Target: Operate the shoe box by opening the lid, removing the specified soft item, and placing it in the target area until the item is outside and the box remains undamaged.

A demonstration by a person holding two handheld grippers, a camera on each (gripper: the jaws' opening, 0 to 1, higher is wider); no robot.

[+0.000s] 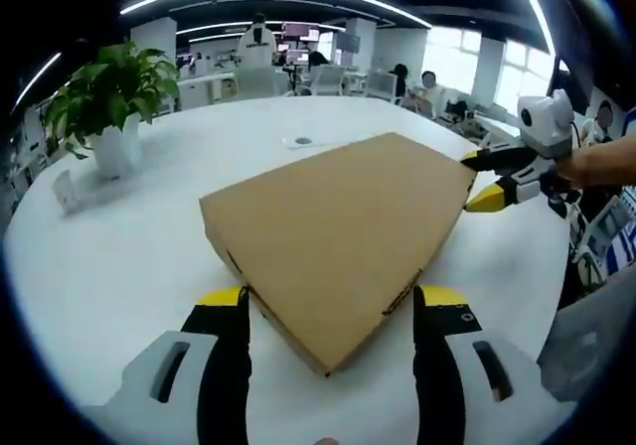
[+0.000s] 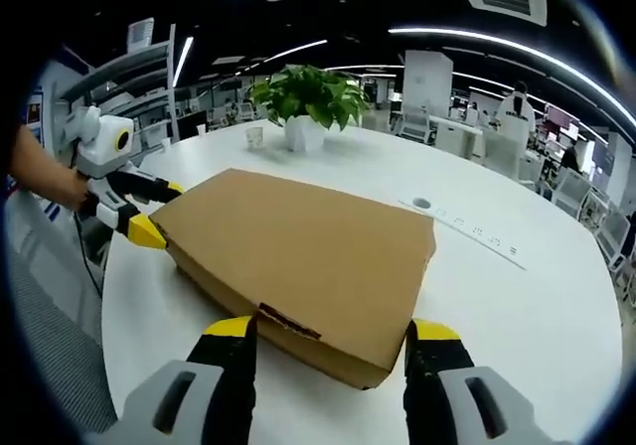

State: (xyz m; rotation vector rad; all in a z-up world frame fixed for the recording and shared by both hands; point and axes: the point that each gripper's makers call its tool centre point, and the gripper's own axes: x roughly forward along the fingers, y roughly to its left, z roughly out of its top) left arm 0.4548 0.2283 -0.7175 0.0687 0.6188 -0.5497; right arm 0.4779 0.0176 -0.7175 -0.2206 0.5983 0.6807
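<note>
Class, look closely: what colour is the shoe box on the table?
Plain brown cardboard: the shoe box shows best in the right gripper view.

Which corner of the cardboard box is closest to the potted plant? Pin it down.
The free corner adjoining the one between the left gripper's jaws; it points at the potted plant, the others lie farther off.

I see a round white tabletop (image 1: 129,256) — the closed cardboard shoe box (image 1: 338,231) lies flat near its middle. A potted plant (image 1: 109,102) in a white pot stands well apart, toward the far edge — a small card (image 1: 68,191) beside it.
</note>
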